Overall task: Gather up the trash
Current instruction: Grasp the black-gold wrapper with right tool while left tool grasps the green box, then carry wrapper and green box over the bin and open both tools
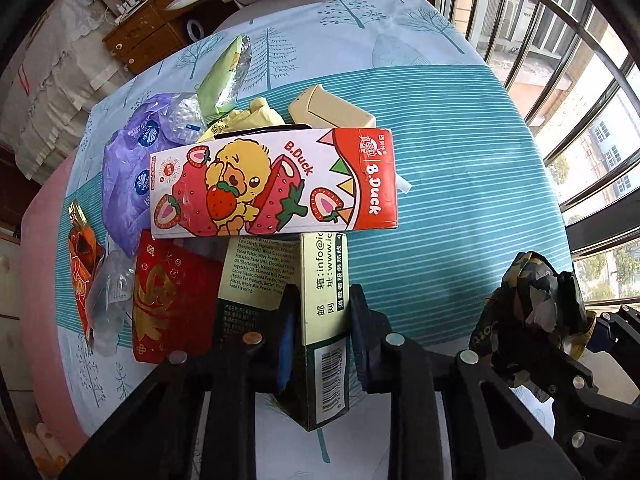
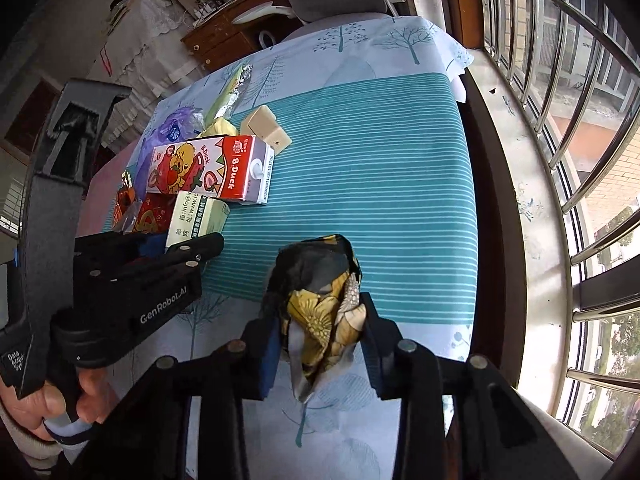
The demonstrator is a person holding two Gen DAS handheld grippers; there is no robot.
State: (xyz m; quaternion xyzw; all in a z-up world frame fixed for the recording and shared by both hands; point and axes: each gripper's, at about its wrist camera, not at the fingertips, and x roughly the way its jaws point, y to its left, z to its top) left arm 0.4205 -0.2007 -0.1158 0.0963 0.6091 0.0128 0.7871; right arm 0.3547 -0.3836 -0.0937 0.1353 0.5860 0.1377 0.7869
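The left tongs [image 1: 322, 320] are pinching a green box [image 1: 320, 280] across its narrow sides, pads flat against the card, while the right tongs [image 2: 320, 332] grip a crumpled wrapper [image 2: 320, 312], dark with yellow flowers, that bulges out above the fingers. Both point steeply down at the table [image 2: 360, 140], the right pair just beside the left on its window side. Just beyond the left tongs, the far end of the green box seems tucked under a duck carton [image 1: 272, 184], which lies across it; a red packet [image 1: 172, 300] sits just to its left. Farther off lie a purple bag [image 1: 128, 168], a cream box [image 1: 332, 108] and a green foil wrapper [image 1: 228, 76], all still to be gathered. The risk, as I judge it, is lifting the green box straight up: it could tip the carton and scatter the heap, or the thin card could buckle and slip. The wrapper, held only by its crumple, might also work loose.
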